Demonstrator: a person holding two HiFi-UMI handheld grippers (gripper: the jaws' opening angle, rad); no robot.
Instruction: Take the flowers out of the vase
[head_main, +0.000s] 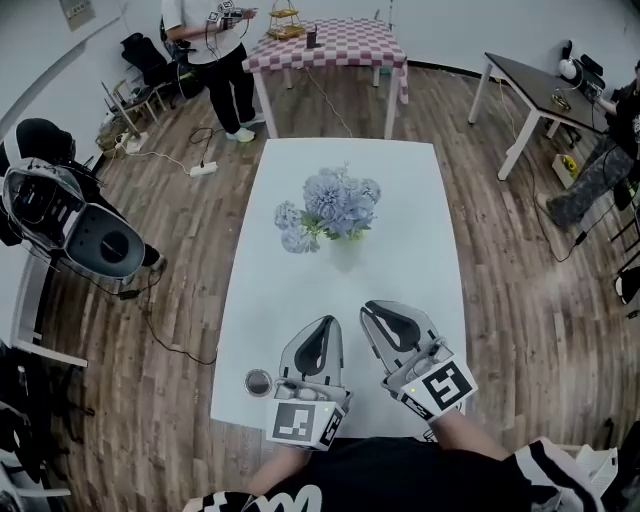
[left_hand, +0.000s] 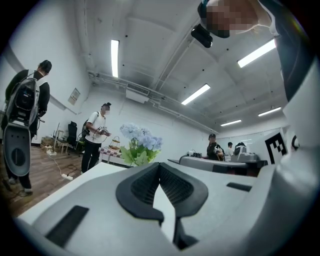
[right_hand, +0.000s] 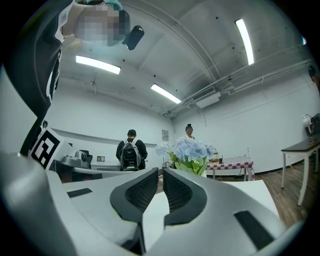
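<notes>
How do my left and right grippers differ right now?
The left gripper points almost straight up the table; the right gripper angles leftward, toward the flowers. The left gripper has a small dark round object beside it; the right gripper has nothing close by. Both are shut, empty and short of the flowers.

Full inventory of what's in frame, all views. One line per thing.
table: one, white, centre, in front of the wearer
flowers: one bunch, pale blue with green leaves, mid-table, in the vase
vase: one, pale, hard to make out, under the flowers
small round object: one, dark, near-left table corner
checkered table: one, pinkish and white, far end of room
desk: one, dark top, white legs, far right
power strip: one, white, on the floor left of the table
standing person: one, white top, by the checkered table
seated person: one, right edge
left tool: grey, jaws together, empty, near table edge
right tool: grey, jaws together, empty, beside the left tool
</notes>
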